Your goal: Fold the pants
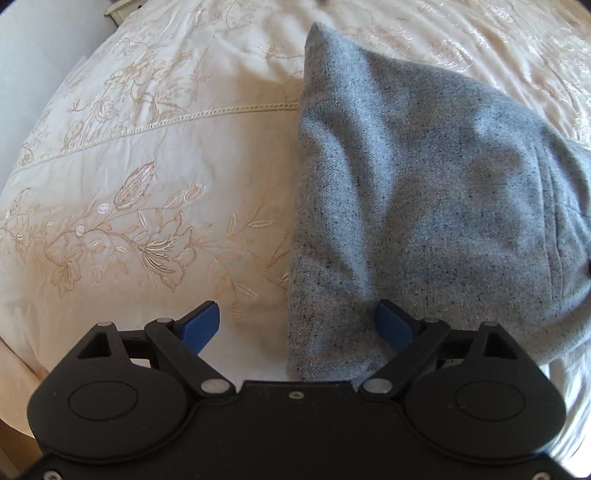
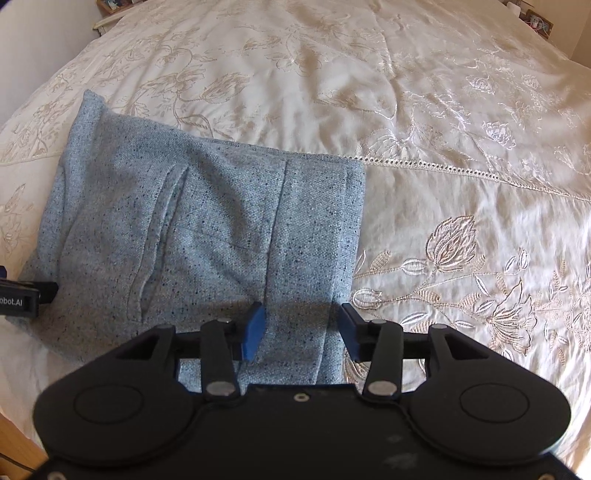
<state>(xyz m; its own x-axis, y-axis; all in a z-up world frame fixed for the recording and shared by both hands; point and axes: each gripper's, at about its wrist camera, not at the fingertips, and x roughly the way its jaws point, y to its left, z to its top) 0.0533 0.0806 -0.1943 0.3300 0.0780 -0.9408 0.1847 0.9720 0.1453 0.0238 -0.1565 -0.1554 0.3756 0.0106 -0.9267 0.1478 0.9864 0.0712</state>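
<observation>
The grey speckled pants [image 2: 207,229] lie folded into a compact bundle on the bed; they also show in the left wrist view [image 1: 424,206]. My left gripper [image 1: 297,325] is open, its blue fingers spread over the bundle's near left corner, the right finger [image 1: 391,325] against the cloth. My right gripper [image 2: 303,328] is open above the bundle's near right edge, by the waistband strip. A slit pocket [image 2: 162,236] faces up. The left gripper's body [image 2: 18,295] shows at the left edge of the right wrist view.
The bed is covered by a cream embroidered bedspread [image 2: 443,129] with a lace seam [image 2: 461,173]. A white wall [image 1: 40,55] lies to the left. Wooden floor [image 2: 18,454] shows at the near left. Small items [image 2: 535,18] stand at the far right.
</observation>
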